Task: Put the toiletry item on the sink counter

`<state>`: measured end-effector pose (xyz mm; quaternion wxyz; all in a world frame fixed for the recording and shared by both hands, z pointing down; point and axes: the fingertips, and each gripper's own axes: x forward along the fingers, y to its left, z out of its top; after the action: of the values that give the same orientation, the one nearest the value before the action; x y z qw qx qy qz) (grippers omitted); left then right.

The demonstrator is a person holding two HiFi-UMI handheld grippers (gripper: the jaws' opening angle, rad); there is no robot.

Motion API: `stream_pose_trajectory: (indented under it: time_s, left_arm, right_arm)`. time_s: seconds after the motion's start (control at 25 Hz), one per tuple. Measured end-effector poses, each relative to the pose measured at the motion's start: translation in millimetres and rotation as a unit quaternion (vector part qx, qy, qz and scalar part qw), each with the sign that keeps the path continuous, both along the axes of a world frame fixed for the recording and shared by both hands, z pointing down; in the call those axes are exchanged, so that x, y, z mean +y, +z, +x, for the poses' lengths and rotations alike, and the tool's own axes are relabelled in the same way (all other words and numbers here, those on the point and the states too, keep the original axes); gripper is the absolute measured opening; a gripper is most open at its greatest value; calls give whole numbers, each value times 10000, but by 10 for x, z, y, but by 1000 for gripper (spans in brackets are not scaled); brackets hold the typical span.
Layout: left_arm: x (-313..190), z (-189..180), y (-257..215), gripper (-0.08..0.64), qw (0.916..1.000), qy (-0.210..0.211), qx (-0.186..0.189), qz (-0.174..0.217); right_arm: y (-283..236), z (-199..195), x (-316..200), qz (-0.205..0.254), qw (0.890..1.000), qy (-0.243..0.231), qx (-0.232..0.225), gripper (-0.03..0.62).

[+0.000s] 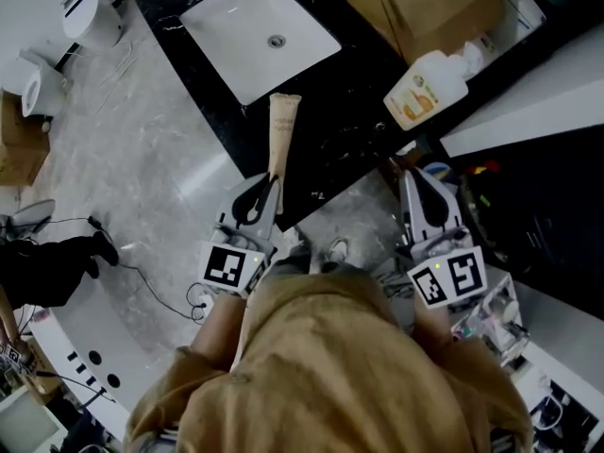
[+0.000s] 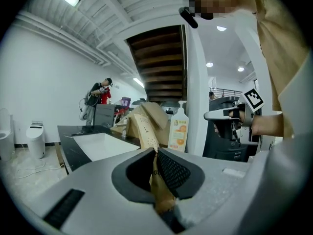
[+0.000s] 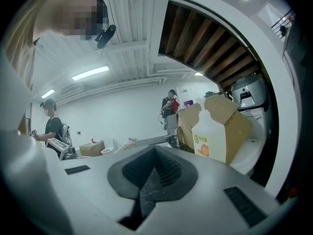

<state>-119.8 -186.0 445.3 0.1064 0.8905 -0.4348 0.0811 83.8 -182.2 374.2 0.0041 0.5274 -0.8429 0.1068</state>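
A white sink (image 1: 260,31) is set into the black tabletop (image 1: 330,149). In front of it, the left gripper (image 1: 272,185) has its jaws nearly together, pinching one end of a tan tube (image 1: 281,130). The tube reaches over the tabletop's edge toward the sink. Further right, a pump bottle (image 1: 429,88) stands on the tabletop by a cardboard box (image 1: 415,3). The right gripper (image 1: 411,176) hangs near the edge, its jaws pressed together on nothing.

Tan tube (image 1: 281,130), black veined counter (image 1: 332,154), white basin (image 1: 247,41)
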Motion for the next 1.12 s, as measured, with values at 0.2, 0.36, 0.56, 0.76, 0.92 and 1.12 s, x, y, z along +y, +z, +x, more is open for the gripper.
stream_pose_trajectory:
  time_s: [0.2, 0.36, 0.56, 0.76, 0.92, 1.12]
  left_arm:
    - [-121, 135, 210, 22, 9997, 106, -91, -198]
    - [-202, 203, 372, 23, 9990, 173, -208, -355]
    - [-342, 310, 545, 22, 9987, 211, -264, -381]
    - [-441, 421, 664, 23, 9976, 311, -333, -527]
    - [-489, 502, 785, 23, 9965, 364, -392, -644]
    - [-568, 540, 883, 23, 9952, 376, -523, -742]
  right_arm:
    - [121, 53, -61, -134, 9999, 3, -26, 2]
    - [202, 96, -77, -220, 9998, 20, -31, 3]
    - [284, 181, -57, -298, 9995, 69, -14, 3]
    - [318, 208, -36, -345, 9994, 95, -22, 3]
    - [345, 205, -34, -355, 9993, 86, -43, 3]
    - [344, 193, -45, -340, 9994, 77, -67, 3]
